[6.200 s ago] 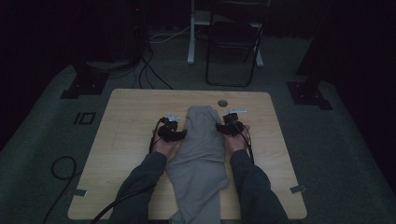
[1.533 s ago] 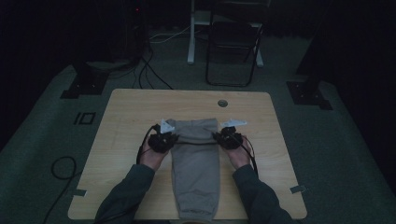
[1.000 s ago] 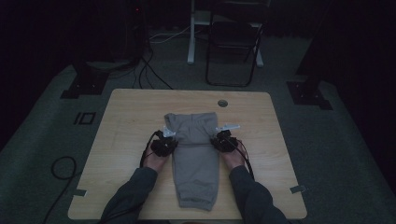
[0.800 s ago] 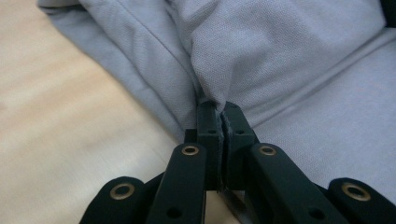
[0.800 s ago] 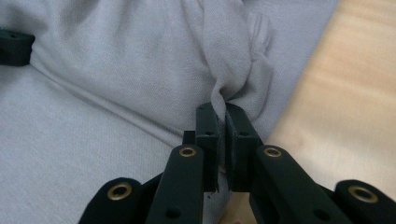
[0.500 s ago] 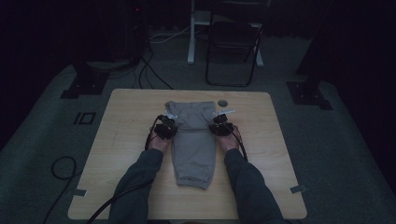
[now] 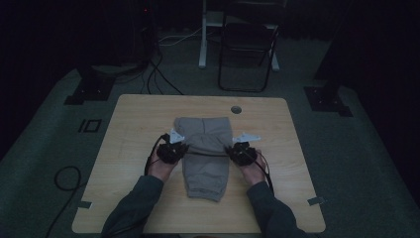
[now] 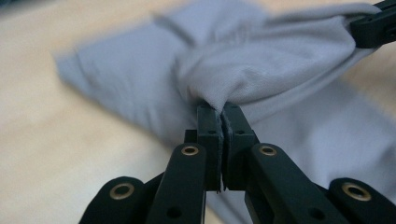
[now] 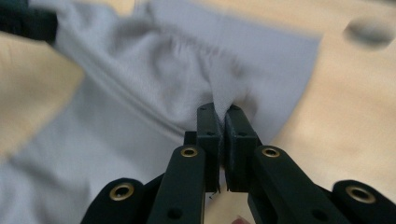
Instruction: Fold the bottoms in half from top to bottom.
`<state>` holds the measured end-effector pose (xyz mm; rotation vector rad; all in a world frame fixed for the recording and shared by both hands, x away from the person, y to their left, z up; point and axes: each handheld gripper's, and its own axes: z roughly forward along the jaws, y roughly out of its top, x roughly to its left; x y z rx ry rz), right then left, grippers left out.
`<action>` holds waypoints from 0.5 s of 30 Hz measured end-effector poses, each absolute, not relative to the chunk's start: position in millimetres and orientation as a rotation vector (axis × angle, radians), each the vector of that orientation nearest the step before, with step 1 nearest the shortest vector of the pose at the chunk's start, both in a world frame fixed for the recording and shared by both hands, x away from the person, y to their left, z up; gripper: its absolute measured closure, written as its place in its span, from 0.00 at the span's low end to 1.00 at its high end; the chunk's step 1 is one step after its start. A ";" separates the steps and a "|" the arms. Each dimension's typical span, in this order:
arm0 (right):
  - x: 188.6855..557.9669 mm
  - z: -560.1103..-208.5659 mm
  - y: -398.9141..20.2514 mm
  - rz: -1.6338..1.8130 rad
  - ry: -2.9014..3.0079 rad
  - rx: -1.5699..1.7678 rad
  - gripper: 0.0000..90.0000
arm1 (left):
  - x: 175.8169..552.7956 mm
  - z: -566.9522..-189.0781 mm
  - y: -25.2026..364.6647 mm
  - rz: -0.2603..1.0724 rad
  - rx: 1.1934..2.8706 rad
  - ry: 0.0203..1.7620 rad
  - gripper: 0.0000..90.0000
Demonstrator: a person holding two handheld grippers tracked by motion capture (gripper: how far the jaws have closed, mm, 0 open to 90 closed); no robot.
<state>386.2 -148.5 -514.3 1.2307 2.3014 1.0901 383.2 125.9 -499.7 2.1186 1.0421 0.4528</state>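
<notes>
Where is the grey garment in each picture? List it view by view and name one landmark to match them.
High view: the grey garment lies mid-table, between the left gripper and right gripper.
Left gripper view: it fills the middle and right, pinched at centre.
Right gripper view: it spreads across the left and centre, pinched at centre.
Shared landmark: the taut fold stretched between both grippers' fingers.

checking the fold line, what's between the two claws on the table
In the high view, the grey trousers span the stretch from the left claw to the right claw; each is shut on a fabric edge.
</notes>
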 end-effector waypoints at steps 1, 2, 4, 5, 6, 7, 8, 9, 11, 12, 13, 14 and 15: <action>385.1 -524.0 -147.8 1.071 2.323 1.246 0.96 | 381.9 -510.1 125.7 0.438 2.134 1.056 0.98; 384.7 -532.2 -147.3 1.054 2.336 1.263 0.96 | 380.9 -519.3 125.2 0.424 2.151 1.071 0.98; 384.5 -537.9 -147.1 1.060 2.338 1.278 0.96 | 379.6 -532.7 124.7 0.424 2.168 1.081 0.98; 384.7 -537.9 -146.5 1.058 2.332 1.265 0.95 | 381.2 -535.4 128.5 0.411 2.128 1.085 0.98; 385.7 -537.7 -145.3 1.039 2.332 1.242 0.95 | 383.2 -535.2 128.8 0.412 2.125 1.097 0.98; 385.7 -537.7 -145.3 1.039 2.332 1.242 0.95 | 383.2 -535.2 128.8 0.412 2.125 1.097 0.98; 387.3 -538.7 -144.9 1.036 2.325 1.222 0.95 | 385.1 -535.2 128.5 0.426 2.130 1.095 0.98; 394.5 -540.1 -145.8 1.062 2.309 1.250 0.95 | 390.1 -536.1 127.9 0.439 2.112 1.117 0.97; 403.0 -540.5 -144.2 1.056 2.289 1.260 0.95 | 396.4 -536.4 127.7 0.431 2.089 1.150 0.96; 407.2 -540.5 -143.4 1.049 2.282 1.266 0.94 | 396.4 -536.4 127.7 0.431 2.089 1.150 0.94; 411.6 -539.4 -142.7 1.044 2.285 1.285 0.92 | 401.2 -534.5 127.6 0.428 2.088 1.188 0.89; 414.9 -537.0 -142.2 1.031 2.301 1.308 0.85 | 401.2 -534.5 127.6 0.428 2.088 1.188 0.82; 416.5 -534.2 -141.9 1.012 2.315 1.309 0.76 | 402.5 -532.7 129.1 0.422 2.093 1.201 0.76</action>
